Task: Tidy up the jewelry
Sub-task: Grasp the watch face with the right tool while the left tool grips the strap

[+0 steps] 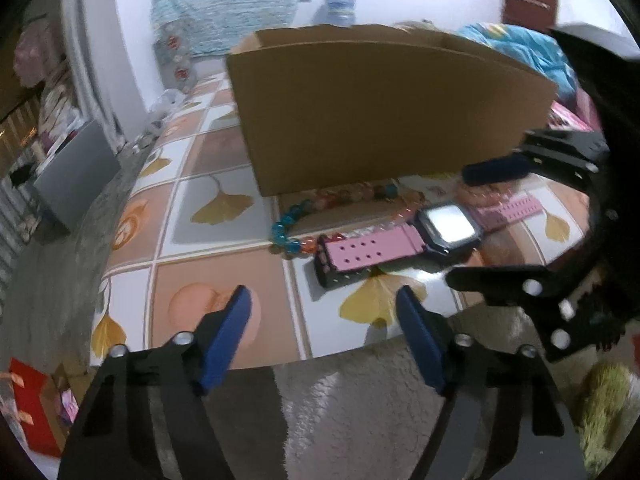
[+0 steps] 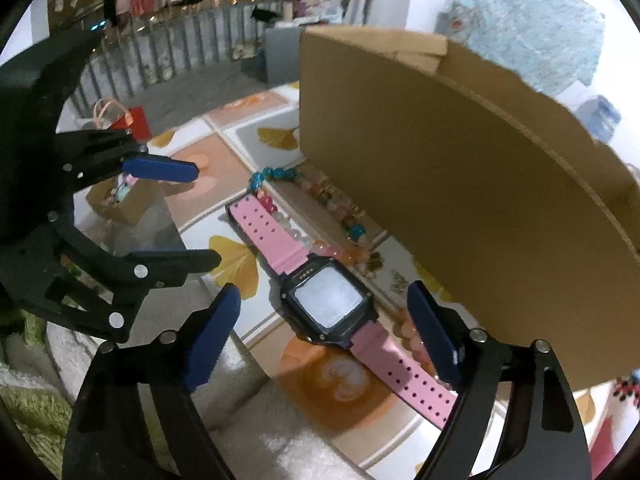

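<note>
Right tongs hang nearest, jaws apart around the watch face but not touching it. At twelve o'clock stands the box, largest thing on the tiled surface. Next in size, the watch lies flat before it, strap running from ten to five o'clock. Smaller, the bracelet lies between watch and box. Left tongs gape empty at six o'clock. Likely best: square the pads on the case sides, then close gently.
</note>
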